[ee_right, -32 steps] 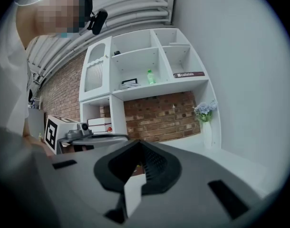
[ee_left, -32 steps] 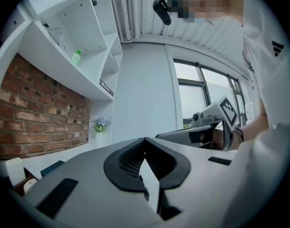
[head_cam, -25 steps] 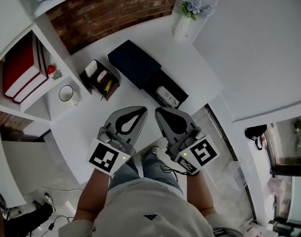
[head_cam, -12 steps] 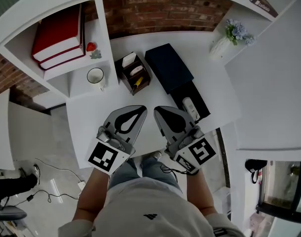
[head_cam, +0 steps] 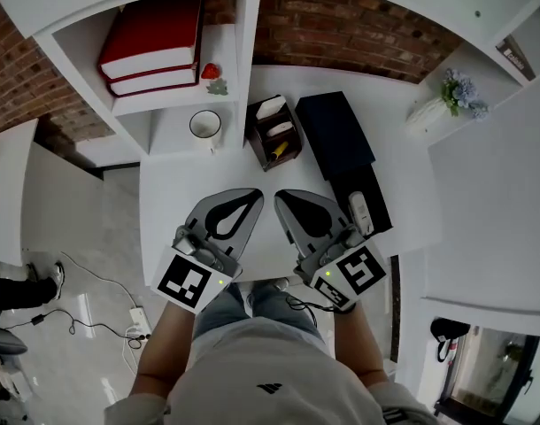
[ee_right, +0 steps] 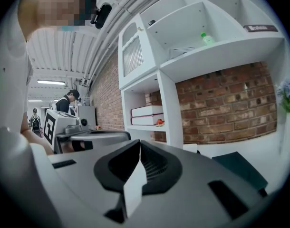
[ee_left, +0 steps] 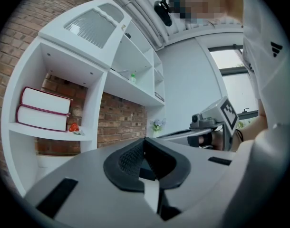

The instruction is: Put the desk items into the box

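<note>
On the white desk a brown organizer holds small white items and a yellow one. To its right lies a dark box lid, and below that the open dark box with a white item inside. My left gripper and right gripper hover side by side over the desk's near edge, both shut and empty, short of the organizer. The right gripper partly covers the box. In the right gripper view the shut jaws point level toward the lid.
A white mug stands left of the organizer. Red books and a small strawberry figure sit in the white shelf behind it. A flower vase stands at the desk's far right. Brick wall lies behind.
The whole view has swung: desk, organizer and box have shifted in the picture and now lie straight ahead of the grippers. Both grippers stay shut and side by side.
</note>
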Tool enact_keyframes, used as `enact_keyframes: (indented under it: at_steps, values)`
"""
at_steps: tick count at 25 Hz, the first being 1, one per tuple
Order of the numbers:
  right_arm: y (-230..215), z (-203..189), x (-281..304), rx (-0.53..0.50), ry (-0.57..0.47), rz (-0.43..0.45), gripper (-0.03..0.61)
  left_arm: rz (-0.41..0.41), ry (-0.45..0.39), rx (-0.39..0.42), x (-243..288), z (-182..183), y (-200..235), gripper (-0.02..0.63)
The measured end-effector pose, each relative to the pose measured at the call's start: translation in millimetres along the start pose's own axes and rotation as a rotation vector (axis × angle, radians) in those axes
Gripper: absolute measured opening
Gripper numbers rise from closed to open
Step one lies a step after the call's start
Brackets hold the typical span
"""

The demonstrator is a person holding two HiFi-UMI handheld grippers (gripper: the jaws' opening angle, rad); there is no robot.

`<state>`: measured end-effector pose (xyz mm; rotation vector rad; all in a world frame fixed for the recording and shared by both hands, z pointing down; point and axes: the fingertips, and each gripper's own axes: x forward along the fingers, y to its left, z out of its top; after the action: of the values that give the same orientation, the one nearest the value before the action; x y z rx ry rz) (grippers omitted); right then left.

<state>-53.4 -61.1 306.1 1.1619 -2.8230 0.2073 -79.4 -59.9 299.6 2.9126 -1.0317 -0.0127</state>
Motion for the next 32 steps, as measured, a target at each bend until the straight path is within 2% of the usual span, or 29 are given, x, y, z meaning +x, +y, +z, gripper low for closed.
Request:
enact_keyframes:
  at_steps: [6, 12, 21, 32]
  values:
    - [5.4, -2.1, 16.0, -0.005, 0.008, 0.046, 0.011, 0.054, -0.002, -0.007, -9.7, -1.9, 14.1, 0.011]
    - [-0.3, -10.8, 27.0, -0.012, 0.042, 0.062, 0.012, 0.075, 0.0, -0.007, -8.0, -2.7, 22.9, 0.011]
    - [-29.6, -46.2, 40.3, -0.009, 0.148, 0.012, 0.021, 0.069, 0.013, -0.021, 4.3, -6.3, 35.2, 0.011]
    - [-57.8, -95.9, 56.4, 0.074, 0.259, -0.039, 0.051, 0.057, 0.028, -0.041, 14.6, -13.2, 52.2, 0.011]
